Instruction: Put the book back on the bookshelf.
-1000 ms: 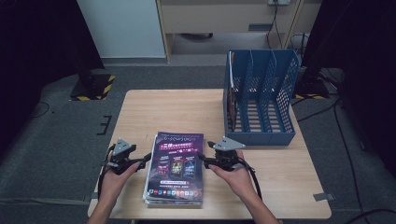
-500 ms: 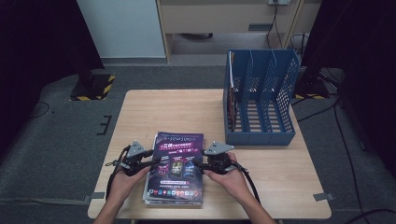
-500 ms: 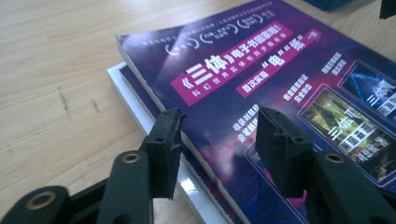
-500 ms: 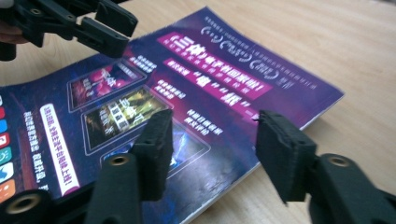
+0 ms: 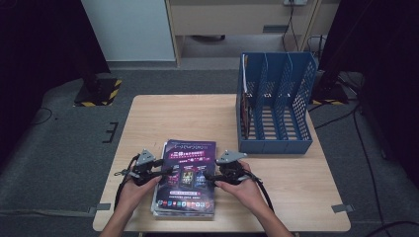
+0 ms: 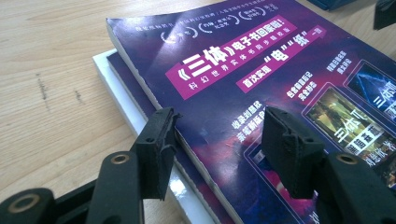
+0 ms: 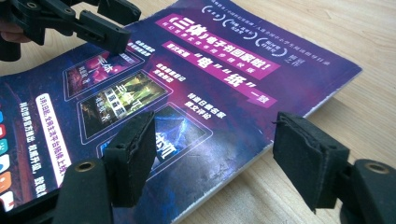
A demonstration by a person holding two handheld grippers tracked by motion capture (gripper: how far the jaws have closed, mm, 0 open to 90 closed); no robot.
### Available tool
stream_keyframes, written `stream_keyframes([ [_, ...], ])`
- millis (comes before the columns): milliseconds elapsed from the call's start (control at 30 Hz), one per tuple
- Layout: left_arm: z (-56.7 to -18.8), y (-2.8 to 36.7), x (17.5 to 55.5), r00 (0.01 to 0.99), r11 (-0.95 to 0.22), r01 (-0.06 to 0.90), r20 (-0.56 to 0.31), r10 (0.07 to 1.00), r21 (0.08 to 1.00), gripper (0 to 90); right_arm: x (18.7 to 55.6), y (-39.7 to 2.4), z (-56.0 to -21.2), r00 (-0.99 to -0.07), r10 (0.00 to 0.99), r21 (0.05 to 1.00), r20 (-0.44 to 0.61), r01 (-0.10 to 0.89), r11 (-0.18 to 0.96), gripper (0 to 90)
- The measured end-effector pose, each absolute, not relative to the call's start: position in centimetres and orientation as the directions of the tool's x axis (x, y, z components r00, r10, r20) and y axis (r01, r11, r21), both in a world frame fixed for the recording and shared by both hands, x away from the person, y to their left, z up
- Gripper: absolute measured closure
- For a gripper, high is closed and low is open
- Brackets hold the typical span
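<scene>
straddling the two long edges of the top magazine (image 5: 188, 170), both grippers look set to lift it off the stack (image 5: 184, 210) that lies at the near edge of the table (image 5: 173, 113), and most of the risk appears to sit in how thin that top copy is. the left gripper (image 6: 218, 140) has its jaws partly apart, one pad outside the magazine's edge and the other over the cover, with nothing pinched; they have just been opening a little after a quick narrowing. the right gripper (image 7: 224, 154) stands wider, one pad over the cover and the other out over bare wood past the edge, and its jaws have just been opening too, gripping nothing. in the left gripper view a second purple copy and a white sheet or book jut out just beneath the top one, so a pad that dips too low could catch two layers at once and drag the lower ones along. if only one side closes firmly, the glossy cover would likely slide or the magazine would sag and fan open. a pinch on the cover alone might crease or tear it. the blue file rack (image 5: 276, 103) stands well apart at the far right of the table, so a floppy, badly held magazine could buckle against its dividers if it is carried there.
</scene>
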State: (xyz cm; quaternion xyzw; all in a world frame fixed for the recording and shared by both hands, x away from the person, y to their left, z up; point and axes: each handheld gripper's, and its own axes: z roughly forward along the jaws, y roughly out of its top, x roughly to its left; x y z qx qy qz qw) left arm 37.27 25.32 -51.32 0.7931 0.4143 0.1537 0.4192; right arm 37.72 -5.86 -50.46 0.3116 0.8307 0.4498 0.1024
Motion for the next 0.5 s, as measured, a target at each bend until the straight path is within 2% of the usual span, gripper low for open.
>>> stream_keyframes([
  [267,-51.3,25.0,37.3,0.617,-0.317,0.519,-0.091,0.781,0.794,44.2,38.1,-5.9,-51.2,-0.766,0.622,0.794,0.160,0.474,0.379,20.8],
  [500,-51.4,24.8,37.2,0.610,-0.318,0.514,-0.079,0.788,0.797,43.1,38.7,-6.0,-51.9,-0.739,0.633,0.775,0.231,0.533,0.340,16.3],
])
